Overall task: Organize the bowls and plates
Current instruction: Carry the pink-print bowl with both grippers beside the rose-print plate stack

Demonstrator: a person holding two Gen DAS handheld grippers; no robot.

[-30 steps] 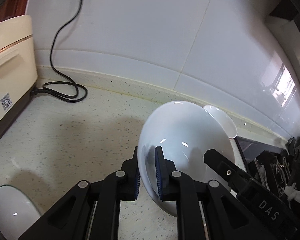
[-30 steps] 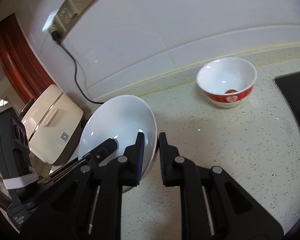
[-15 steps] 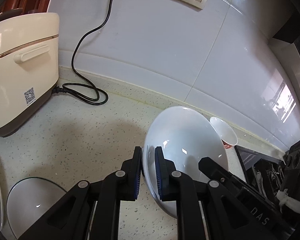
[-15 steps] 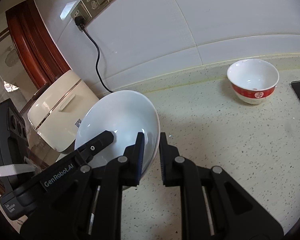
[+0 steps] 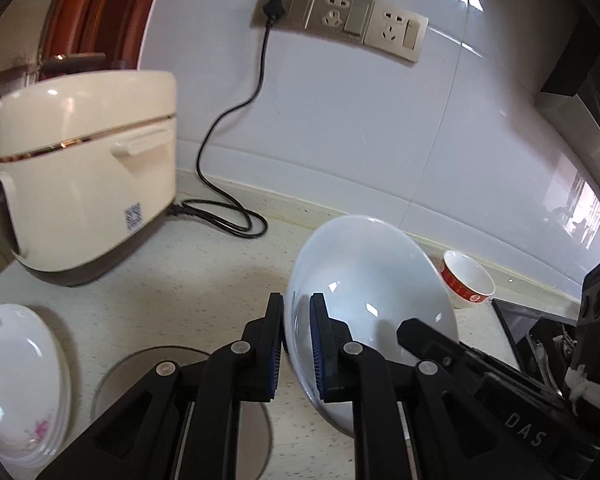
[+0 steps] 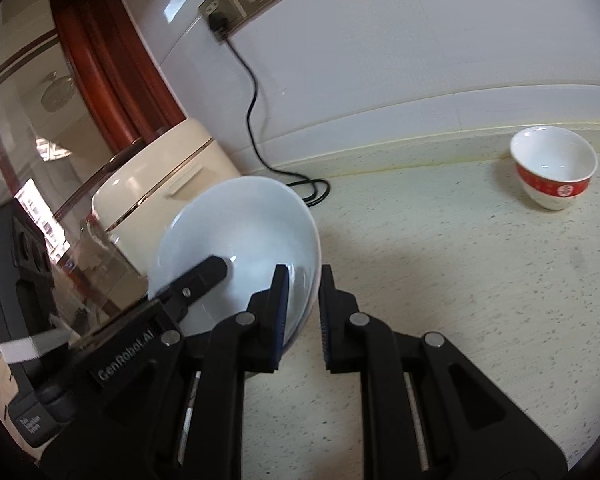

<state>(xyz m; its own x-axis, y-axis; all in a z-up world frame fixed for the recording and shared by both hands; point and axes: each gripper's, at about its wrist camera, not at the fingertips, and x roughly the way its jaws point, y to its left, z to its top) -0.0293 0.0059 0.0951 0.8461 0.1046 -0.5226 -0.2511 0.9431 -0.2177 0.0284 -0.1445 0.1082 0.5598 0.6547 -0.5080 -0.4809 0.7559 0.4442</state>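
Observation:
A plain white bowl (image 5: pixel 364 276) hangs above the speckled counter, gripped on opposite sides of its rim. My left gripper (image 5: pixel 297 312) is shut on the rim's left side, one pad inside and one outside. On the other side my right gripper (image 6: pixel 303 284) is shut on the same white bowl (image 6: pixel 244 232). A small red-and-white bowl (image 5: pixel 466 280) (image 6: pixel 554 168) stands by the back wall. A stack of white floral plates (image 5: pixel 16 380) lies at the lower left of the left wrist view, beside a glass lid (image 5: pixel 140 376) flat on the counter.
A cream rice cooker (image 5: pixel 88 196) (image 6: pixel 160 184) stands at the left, with its black cord (image 5: pixel 224 208) running up to the wall sockets (image 5: pixel 340 20). A black cooktop edge (image 5: pixel 516 320) lies at the right. The speckled counter (image 6: pixel 460 280) stretches between them.
Both grippers have carried the white bowl leftwards and slightly up. The rice cooker, floral plates and glass lid have come into the left wrist view; the red bowl has slid right and looks smaller.

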